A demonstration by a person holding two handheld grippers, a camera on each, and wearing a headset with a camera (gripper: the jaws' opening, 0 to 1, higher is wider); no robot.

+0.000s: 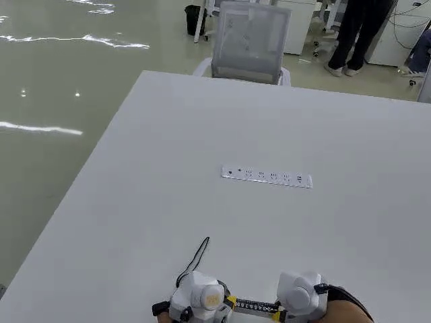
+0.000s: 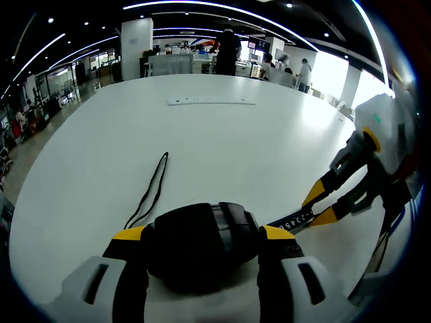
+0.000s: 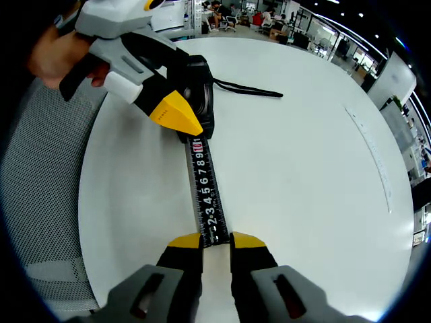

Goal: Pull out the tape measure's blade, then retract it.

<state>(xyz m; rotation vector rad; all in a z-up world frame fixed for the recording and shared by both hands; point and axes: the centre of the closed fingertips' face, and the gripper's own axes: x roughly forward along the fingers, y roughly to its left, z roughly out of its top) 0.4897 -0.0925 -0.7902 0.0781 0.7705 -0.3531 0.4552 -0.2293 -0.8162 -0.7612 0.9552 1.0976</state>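
The black tape measure case [image 2: 202,245] sits between the yellow-tipped jaws of my left gripper [image 2: 202,237], which is shut on it. A short length of marked blade [image 3: 205,192] runs from the case [image 3: 199,87] across the white table to my right gripper [image 3: 215,240], shut on the blade's tip. In the head view both grippers sit at the table's near edge, left gripper [image 1: 225,303] and right gripper [image 1: 277,311], with the blade [image 1: 254,307] between them. The case's black wrist strap [image 1: 197,257] lies loose on the table.
A white power strip [image 1: 267,176] lies mid-table. A grey mesh chair [image 1: 249,44] stands at the far edge, with a person [image 1: 357,33] standing beyond it. The table's left edge [image 1: 81,182] drops to a shiny floor.
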